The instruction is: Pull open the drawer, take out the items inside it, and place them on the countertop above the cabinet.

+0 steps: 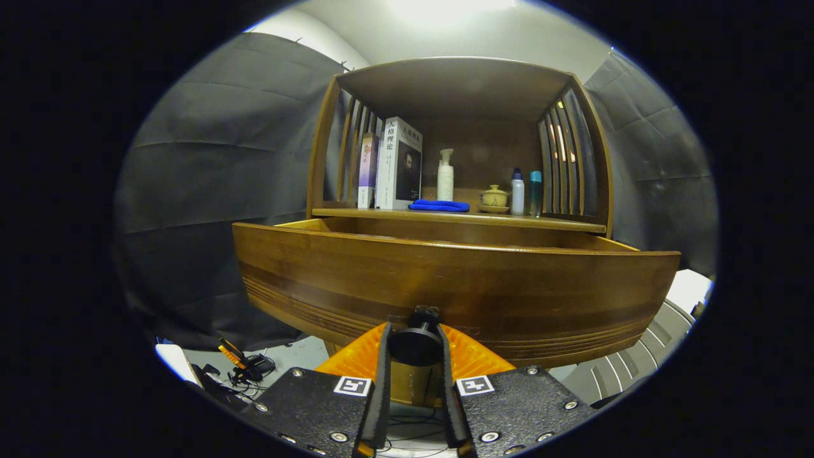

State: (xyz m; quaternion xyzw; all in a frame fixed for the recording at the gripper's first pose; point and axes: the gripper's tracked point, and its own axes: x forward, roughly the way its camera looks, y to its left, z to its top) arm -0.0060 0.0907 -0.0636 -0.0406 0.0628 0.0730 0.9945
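A wooden drawer (445, 280) stands pulled out from the cabinet, its broad front panel facing me. A dark round knob (416, 343) juts from the lower middle of that front. My gripper (414, 346) is shut on the knob, one finger pressing each side. The drawer's inside is hidden behind its front panel. Above it runs the countertop (547, 221), a wooden ledge inside an open hutch.
On the countertop stand books (397, 164), a white pump bottle (445, 175), a folded blue cloth (439, 205), a small lidded pot (494, 197) and two little bottles (526, 192). Cables and a tool (245, 366) lie on the floor lower left. A white slatted object (636, 362) sits lower right.
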